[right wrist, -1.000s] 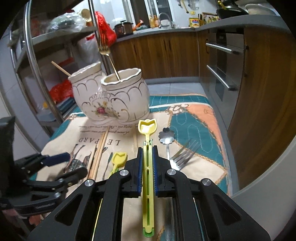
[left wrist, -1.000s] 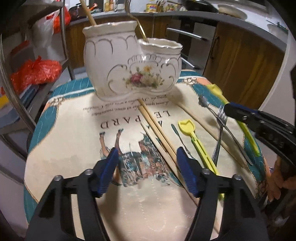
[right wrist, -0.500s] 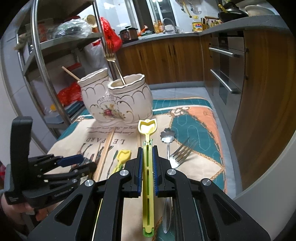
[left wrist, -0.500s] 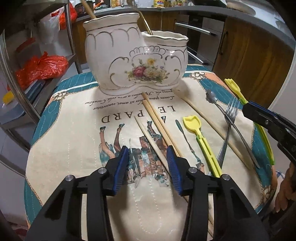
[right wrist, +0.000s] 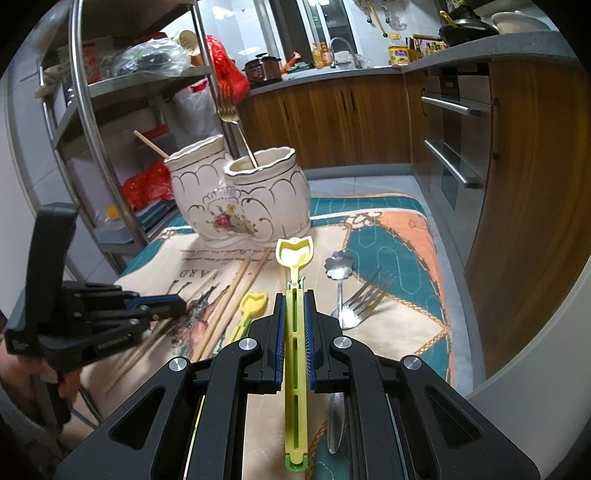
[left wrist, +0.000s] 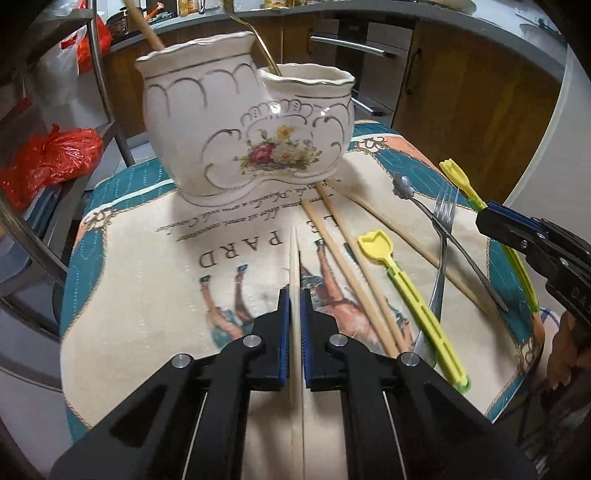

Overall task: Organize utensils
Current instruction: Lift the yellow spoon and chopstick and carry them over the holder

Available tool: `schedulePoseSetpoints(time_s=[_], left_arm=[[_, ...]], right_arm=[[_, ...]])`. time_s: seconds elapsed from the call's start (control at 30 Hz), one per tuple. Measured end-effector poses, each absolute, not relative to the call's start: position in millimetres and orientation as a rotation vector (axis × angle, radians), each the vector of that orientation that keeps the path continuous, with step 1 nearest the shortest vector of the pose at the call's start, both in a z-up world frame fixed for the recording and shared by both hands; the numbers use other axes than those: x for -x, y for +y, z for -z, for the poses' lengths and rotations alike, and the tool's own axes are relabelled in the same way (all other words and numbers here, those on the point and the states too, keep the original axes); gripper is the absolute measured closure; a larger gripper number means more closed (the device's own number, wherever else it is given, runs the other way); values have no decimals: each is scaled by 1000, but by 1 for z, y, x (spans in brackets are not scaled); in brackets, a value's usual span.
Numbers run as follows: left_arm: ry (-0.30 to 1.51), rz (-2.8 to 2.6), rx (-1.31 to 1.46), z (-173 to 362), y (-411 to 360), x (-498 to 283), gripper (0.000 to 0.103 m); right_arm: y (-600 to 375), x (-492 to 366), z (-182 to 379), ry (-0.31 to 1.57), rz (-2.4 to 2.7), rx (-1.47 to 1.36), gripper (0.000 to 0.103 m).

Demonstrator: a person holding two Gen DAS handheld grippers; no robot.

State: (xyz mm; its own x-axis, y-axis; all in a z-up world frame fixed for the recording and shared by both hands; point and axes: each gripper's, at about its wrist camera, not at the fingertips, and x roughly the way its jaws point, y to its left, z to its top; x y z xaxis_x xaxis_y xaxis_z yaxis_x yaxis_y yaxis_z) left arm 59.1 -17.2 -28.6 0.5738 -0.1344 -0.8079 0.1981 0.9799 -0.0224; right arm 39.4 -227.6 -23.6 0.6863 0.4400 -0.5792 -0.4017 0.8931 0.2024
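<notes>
Left tool [left wrist: 294, 295]: jaws just closed, clamped on chopstick [left wrist: 293, 254]
Right tool [right wrist: 294, 306]: clamped on yellow spatula [right wrist: 294, 258]
Ahead of both tools: ceramic holder [left wrist: 243, 122] on table [left wrist: 122, 277]

Five wooden chopsticks were counted: the held chopstick [left wrist: 294, 258] in the left claw [left wrist: 294, 293], whose jaws had just closed on it, a chopstick pair [left wrist: 332, 236] at 1 o'clock from it, a lone chopstick [left wrist: 402, 236] toward 2 o'clock, and a standing chopstick [left wrist: 142, 22] in the ceramic holder [left wrist: 236, 136]. That single holder had two compartments.

There were two yellow scoops, the loose scoop [left wrist: 406, 280] on the worktop and the gripped scoop [right wrist: 295, 254] in the right claw [right wrist: 295, 295]. Forks numbered two, a steel fork [left wrist: 443, 210] and a gold fork [right wrist: 226, 107]. There was one spoon [left wrist: 404, 184].
</notes>
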Motion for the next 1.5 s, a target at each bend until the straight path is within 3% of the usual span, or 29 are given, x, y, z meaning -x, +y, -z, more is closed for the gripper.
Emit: schedulePoseSetpoints(time_s=[0.13, 0.23, 0.27, 0.33, 0.43, 0.47, 0.67, 1.0, 1.5], left_arm=[[943, 194, -77, 35, -17, -53, 94], [931, 202, -76, 38, -21, -43, 73], [926, 206, -84, 39, -23, -38, 72], [916, 203, -98, 40, -23, -36, 73], [897, 195, -110, 40, -20, -37, 96], [893, 195, -112, 41, -19, -37, 97], [838, 248, -89, 33, -8, -35, 97], [570, 283, -31, -31, 36, -19, 97], [351, 229, -21, -88, 64, -107, 97]], right_arm=[[-223, -38, 24, 659, -481, -50, 92], [-221, -36, 22, 655, -482, -38, 92], [-220, -36, 22, 654, -483, -35, 92], [-219, -35, 22, 652, -482, -31, 92], [-217, -35, 23, 649, -483, -30, 92], [-217, -35, 23, 648, -484, -30, 92], [-216, -33, 19, 626, -492, -23, 92], [-210, -42, -14, 497, -508, -5, 92], [-176, -99, -58, 378, -545, -48, 92]])
